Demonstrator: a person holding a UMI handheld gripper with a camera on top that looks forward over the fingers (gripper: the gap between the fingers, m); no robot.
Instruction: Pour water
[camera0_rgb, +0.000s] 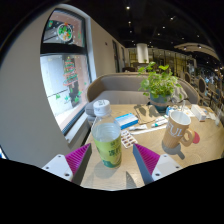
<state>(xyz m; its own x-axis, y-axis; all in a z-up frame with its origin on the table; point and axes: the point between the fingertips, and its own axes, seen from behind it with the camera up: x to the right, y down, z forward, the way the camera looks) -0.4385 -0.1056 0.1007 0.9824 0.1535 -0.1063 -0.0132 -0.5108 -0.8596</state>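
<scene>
Gripper view: the gripper (110, 158) with fingers apart flanks the capped clear plastic bottle (106, 135) (standing between them, ungripped) on the wooden table (200, 145); pouring looks unstarted.

Clear glossy plastic bottle (106, 138), smooth wooden table (205, 148), glazed ceramic mug (177, 130)

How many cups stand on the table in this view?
1. The cup stands on the table, ahead of the gripper and to the right of the bottle that stands between its open fingers. Others may be hidden behind the plant.
</scene>
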